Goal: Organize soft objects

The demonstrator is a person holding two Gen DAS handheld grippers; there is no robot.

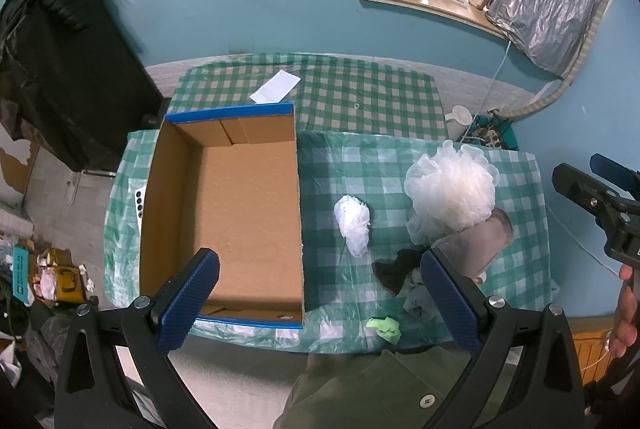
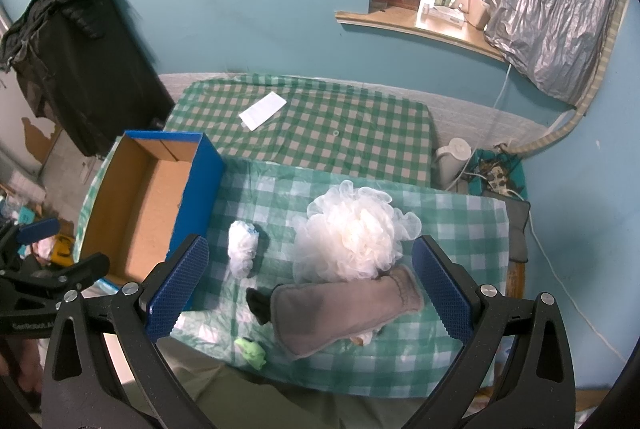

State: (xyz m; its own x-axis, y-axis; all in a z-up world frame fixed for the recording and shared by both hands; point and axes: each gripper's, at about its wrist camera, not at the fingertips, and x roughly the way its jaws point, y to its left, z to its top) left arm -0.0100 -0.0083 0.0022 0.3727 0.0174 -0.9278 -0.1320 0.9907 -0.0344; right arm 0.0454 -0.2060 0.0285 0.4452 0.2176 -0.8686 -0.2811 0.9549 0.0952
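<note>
Right wrist | left tool (image 2: 40,249) label partly legible "SenRobot" | both tools spread wide, gripping nothing | box (image 2: 132,213) unlabelled

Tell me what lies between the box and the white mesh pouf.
A small white crumpled bundle lies on the checked cloth between the box and the pouf; both views show it.

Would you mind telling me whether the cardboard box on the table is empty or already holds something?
Empty: the cardboard box shows only its bare brown floor, and the soft items lie outside it on the checked cloth.
</note>
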